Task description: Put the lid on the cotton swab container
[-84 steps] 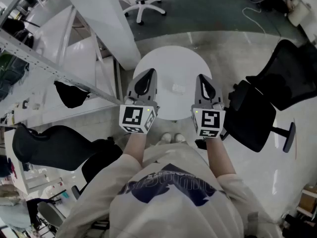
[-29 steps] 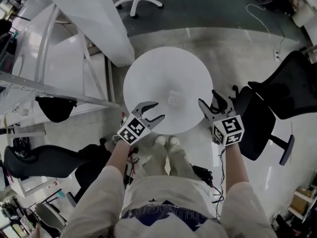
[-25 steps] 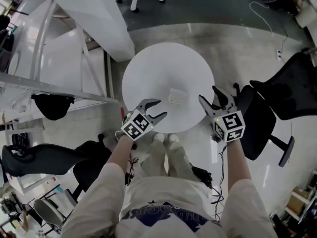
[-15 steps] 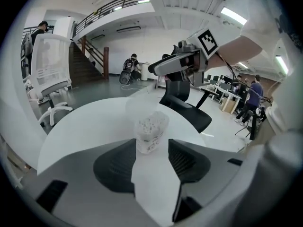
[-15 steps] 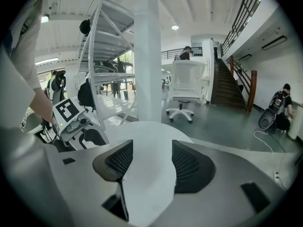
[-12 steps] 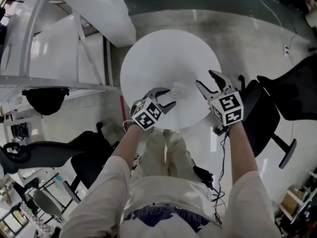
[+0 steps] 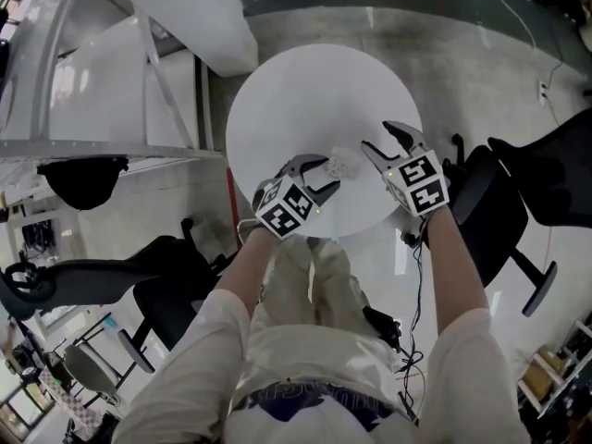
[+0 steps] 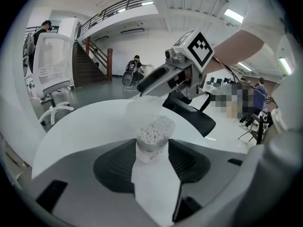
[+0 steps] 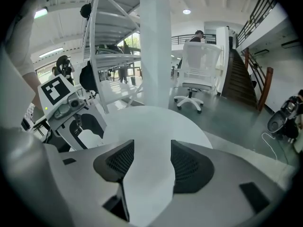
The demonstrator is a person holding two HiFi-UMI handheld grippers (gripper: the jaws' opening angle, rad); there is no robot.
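Office hall: swivel chairs (image 9: 199, 72), staircase (image 9: 246, 79)

The round desk (image 7: 305, 81) is plain white. The cotton swab container (image 8: 152, 143) is clear and packed with white swab heads, and its lid (image 8: 142, 107) is a cloudy, translucent white. The left gripper (image 7: 326, 172) and the right gripper (image 7: 377, 137) are grey, with black mesh-textured pads (image 8: 116, 167) on the inner faces of the jaws. Each gripper carries a white cube (image 7: 418, 183) printed with black square markers. The person's shirt (image 7: 277, 359) is cream with a dark blue print. The office chair (image 7: 518, 183) beside the desk is black, and the floor (image 7: 481, 72) is a glossy grey.
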